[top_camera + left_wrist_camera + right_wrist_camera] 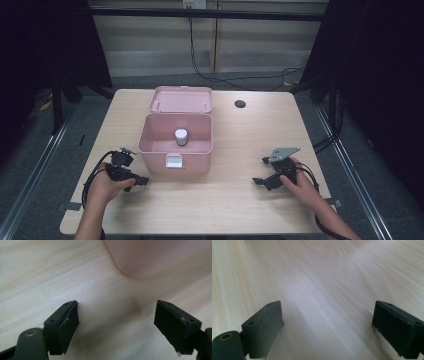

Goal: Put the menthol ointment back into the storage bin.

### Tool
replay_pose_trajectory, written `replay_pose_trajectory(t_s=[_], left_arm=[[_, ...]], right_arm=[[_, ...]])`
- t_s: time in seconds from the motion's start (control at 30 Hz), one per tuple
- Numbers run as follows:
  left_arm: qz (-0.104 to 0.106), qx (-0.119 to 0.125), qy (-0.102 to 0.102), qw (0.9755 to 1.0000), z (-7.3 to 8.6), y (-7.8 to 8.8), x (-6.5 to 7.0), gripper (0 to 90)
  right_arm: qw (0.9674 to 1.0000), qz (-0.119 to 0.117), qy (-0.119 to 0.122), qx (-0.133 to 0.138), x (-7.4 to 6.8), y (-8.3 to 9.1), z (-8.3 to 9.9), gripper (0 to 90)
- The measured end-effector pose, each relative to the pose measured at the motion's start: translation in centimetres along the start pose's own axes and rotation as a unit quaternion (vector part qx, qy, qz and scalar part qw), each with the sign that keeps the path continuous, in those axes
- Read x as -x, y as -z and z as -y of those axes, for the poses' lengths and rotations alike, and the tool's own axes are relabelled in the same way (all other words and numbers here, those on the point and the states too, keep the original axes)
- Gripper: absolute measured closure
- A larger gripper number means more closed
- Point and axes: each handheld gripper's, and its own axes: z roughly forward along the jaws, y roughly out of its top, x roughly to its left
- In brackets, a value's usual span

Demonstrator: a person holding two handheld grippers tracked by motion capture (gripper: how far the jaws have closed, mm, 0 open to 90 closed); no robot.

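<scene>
A pink box (175,150) stands open in the middle of the table, its lid (181,99) folded back behind it. Inside it stands a small white-capped jar (181,136). My left gripper (142,181) rests on the table just left of the box's front corner, open, with nothing between its jaws. In the left gripper view (116,322) the jaws stand wide apart over bare wood, and the box's pink corner (140,260) is just ahead. My right gripper (257,181) lies on the table to the right of the box, open and empty (327,330).
The wooden table (240,200) has a round cable hole (240,104) at the back right. Black cables (200,65) run across the floor behind it. Dark curtains hang on both sides.
</scene>
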Motion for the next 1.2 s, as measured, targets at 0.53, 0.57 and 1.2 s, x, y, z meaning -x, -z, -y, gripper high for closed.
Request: replay_pose_trajectory(t_s=[0.53, 0.57, 1.2], left_arm=[[-0.045, 0.115, -0.054, 0.9909, 1.4, -1.7, 0.3, 9.9], [-0.046, 0.119, -0.056, 0.9902, 1.5, -1.8, 0.3, 8.0], [-0.039, 0.174, -0.062, 0.9821, 2.4, -2.6, 0.0, 0.0]], right_arm=[[1.0, 0.0, 0.0, 0.0, 0.0, 0.0, 0.0, 9.0], [1.0, 0.0, 0.0, 0.0, 0.0, 0.0, 0.0, 9.0], [1.0, 0.0, 0.0, 0.0, 0.0, 0.0, 0.0, 9.0]])
